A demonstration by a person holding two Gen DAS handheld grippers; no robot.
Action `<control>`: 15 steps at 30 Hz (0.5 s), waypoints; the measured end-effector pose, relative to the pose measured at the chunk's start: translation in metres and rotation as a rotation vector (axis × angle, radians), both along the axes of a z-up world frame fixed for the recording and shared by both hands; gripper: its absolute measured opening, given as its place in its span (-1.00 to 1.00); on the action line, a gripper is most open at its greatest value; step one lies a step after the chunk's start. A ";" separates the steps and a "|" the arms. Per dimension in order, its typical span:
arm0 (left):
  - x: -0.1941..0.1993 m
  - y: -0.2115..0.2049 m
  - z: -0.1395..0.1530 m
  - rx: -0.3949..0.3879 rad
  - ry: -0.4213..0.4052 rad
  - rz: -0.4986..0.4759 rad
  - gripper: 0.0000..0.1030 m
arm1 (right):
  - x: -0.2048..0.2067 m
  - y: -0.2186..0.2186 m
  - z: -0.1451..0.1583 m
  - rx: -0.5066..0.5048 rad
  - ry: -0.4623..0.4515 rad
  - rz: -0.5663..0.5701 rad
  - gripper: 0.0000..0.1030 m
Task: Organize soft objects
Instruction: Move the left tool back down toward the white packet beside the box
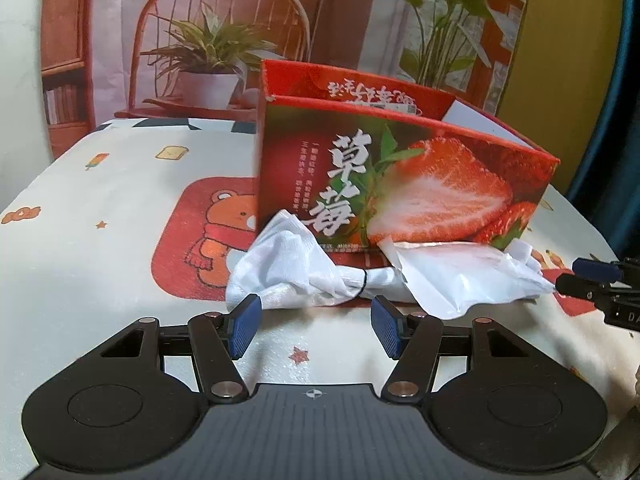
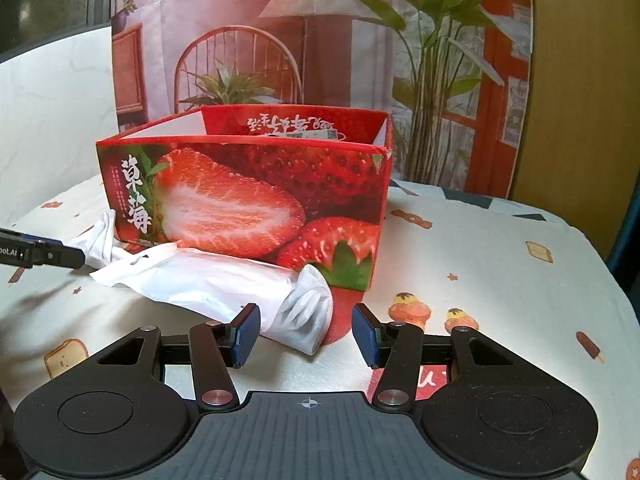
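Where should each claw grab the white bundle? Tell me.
Take the white bundle by its two ends. It lies lengthwise along the strawberry box, so come from the near side: left claw on the cloth end, right claw on the plastic-wrapped end.

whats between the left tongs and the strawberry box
The white soft bundle, tied with a thin black band, lies on the printed tablecloth between the open left tongs and the strawberry box, in the left wrist view.

The strawberry box (image 2: 248, 196) is glossy printed cardboard, frayed at one top corner. Before it lie soft white knit cloth (image 1: 288, 264) and a crinkled, shiny plastic bag (image 2: 208, 280). The printed tablecloth (image 2: 500, 280) looks matt, finely textured fabric.
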State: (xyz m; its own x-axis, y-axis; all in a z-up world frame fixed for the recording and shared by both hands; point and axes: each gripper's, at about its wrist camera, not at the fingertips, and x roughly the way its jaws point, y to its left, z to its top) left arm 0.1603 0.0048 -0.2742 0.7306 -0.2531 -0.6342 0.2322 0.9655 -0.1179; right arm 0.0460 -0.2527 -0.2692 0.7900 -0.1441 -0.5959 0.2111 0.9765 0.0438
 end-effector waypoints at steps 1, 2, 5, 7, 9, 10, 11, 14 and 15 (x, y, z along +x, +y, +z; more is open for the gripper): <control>0.000 -0.001 0.000 0.002 0.001 -0.005 0.23 | -0.001 -0.001 0.000 0.001 0.000 -0.004 -0.08; 0.000 -0.001 -0.001 0.004 0.001 -0.009 0.23 | -0.002 -0.002 0.000 0.003 0.000 -0.007 -0.08; 0.000 -0.002 -0.001 0.010 0.002 -0.017 0.23 | -0.003 -0.003 -0.002 0.008 0.006 -0.010 -0.08; 0.000 -0.002 -0.002 0.013 0.002 -0.020 0.23 | -0.002 -0.002 -0.003 0.007 0.015 -0.006 -0.08; 0.000 -0.001 -0.002 0.012 0.003 -0.022 0.23 | -0.002 -0.001 -0.005 0.006 0.023 -0.003 -0.08; 0.000 -0.001 -0.002 0.013 0.004 -0.023 0.23 | -0.002 -0.001 -0.006 0.009 0.029 -0.001 -0.07; 0.000 -0.001 -0.003 0.014 0.006 -0.025 0.23 | -0.002 -0.002 -0.007 0.012 0.035 0.000 -0.01; 0.000 -0.003 -0.004 0.015 0.008 -0.031 0.23 | -0.003 -0.003 -0.007 0.022 0.035 0.004 0.23; 0.001 -0.003 -0.004 0.015 0.010 -0.033 0.23 | -0.003 -0.002 -0.007 0.020 0.038 0.006 0.23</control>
